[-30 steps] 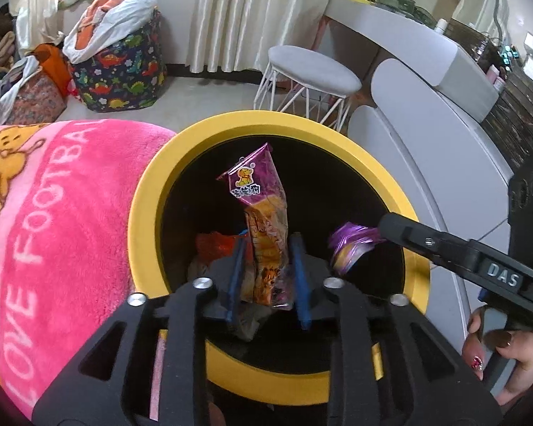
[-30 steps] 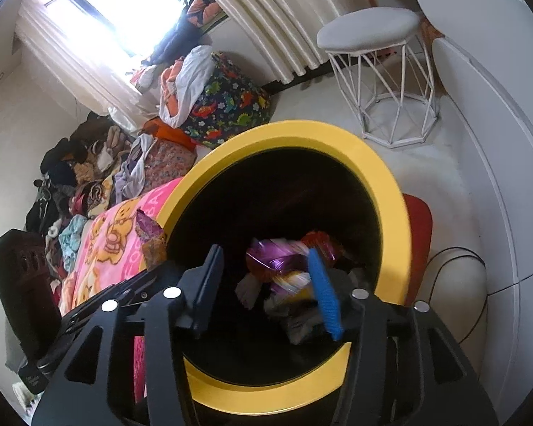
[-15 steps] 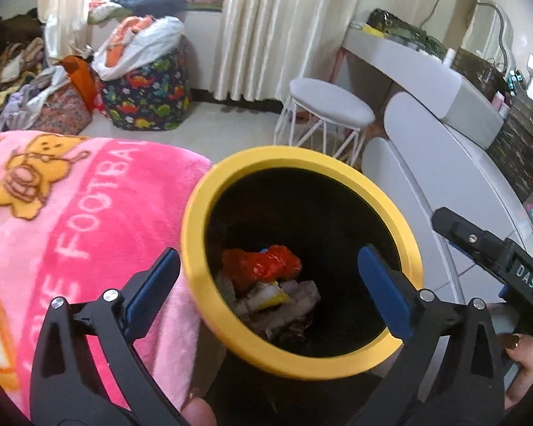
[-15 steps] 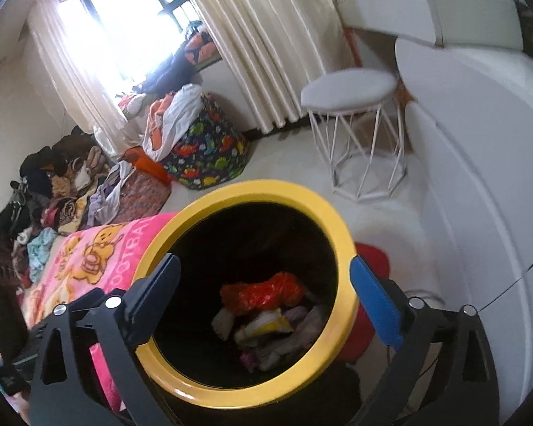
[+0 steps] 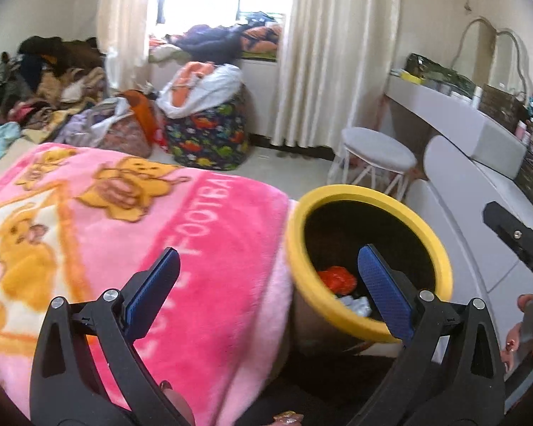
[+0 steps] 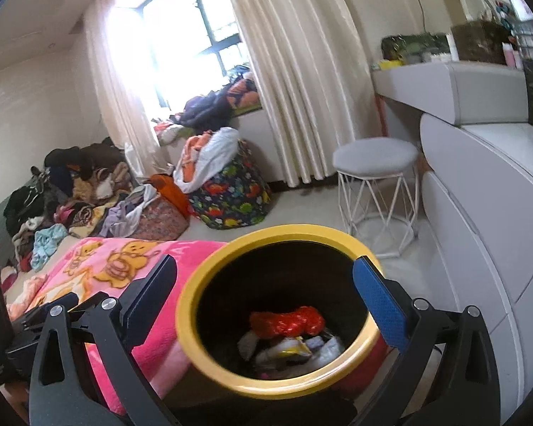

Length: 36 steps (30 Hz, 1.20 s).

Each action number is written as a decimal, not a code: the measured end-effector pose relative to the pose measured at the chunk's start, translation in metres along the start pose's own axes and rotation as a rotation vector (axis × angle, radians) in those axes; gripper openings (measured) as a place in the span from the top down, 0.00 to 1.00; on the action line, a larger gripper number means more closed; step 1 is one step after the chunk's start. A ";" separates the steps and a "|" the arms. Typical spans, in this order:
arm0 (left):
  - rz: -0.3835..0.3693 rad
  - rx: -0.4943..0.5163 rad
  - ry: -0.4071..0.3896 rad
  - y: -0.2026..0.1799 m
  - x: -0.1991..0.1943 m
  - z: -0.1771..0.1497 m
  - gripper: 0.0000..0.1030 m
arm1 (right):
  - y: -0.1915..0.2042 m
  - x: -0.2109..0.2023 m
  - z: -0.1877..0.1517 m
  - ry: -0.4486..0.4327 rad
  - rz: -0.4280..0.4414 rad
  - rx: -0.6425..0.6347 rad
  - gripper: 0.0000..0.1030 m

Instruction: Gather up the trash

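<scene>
The trash (image 6: 284, 330) lies at the bottom of the yellow-rimmed bin (image 6: 231, 372): a crumpled red wrapper (image 6: 287, 321) on top of pale and yellowish scraps, which are too jumbled to tell apart. From the left wrist view the same red wrapper (image 5: 337, 278) shows inside the bin (image 5: 337, 316), just behind the gripper's right-hand blue pad. The bin stands tight against the edge of a bed covered by a pink blanket (image 5: 202, 248) with yellow cartoon bears and white lettering. The left gripper (image 5: 268, 294) has its jaws spread wide and holds nothing, one pad over the blanket, the other over the bin's mouth. The right gripper (image 6: 264, 294) is likewise spread wide and empty, its pads flanking the bin's rim. Beyond stand a white wire-legged stool (image 6: 375, 159), cream curtains (image 6: 302, 71), a dinosaur-print bag (image 6: 231, 195) and heaped clothes (image 6: 71, 184) on the floor.
</scene>
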<state>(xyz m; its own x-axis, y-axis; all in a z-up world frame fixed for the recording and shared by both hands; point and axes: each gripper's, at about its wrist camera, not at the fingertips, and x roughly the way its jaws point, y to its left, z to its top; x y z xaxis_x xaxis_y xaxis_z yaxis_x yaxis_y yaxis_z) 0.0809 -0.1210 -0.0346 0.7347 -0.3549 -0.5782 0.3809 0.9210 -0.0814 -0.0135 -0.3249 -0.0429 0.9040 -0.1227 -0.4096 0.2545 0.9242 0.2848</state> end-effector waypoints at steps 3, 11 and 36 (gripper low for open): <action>0.034 -0.022 -0.034 0.015 -0.016 -0.004 0.11 | 0.018 -0.009 -0.005 -0.030 0.018 -0.015 0.06; 0.108 -0.036 -0.116 0.036 -0.046 -0.020 0.11 | 0.060 -0.034 -0.024 -0.126 0.029 -0.106 0.06; 0.155 -0.036 -0.261 0.048 -0.084 -0.050 0.11 | 0.081 -0.070 -0.065 -0.325 -0.015 -0.216 0.06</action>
<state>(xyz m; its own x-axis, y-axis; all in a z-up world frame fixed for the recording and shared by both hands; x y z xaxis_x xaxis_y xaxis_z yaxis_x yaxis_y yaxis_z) 0.0093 -0.0389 -0.0299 0.9037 -0.2351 -0.3580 0.2367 0.9708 -0.0400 -0.0785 -0.2180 -0.0474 0.9712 -0.2131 -0.1066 0.2218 0.9720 0.0780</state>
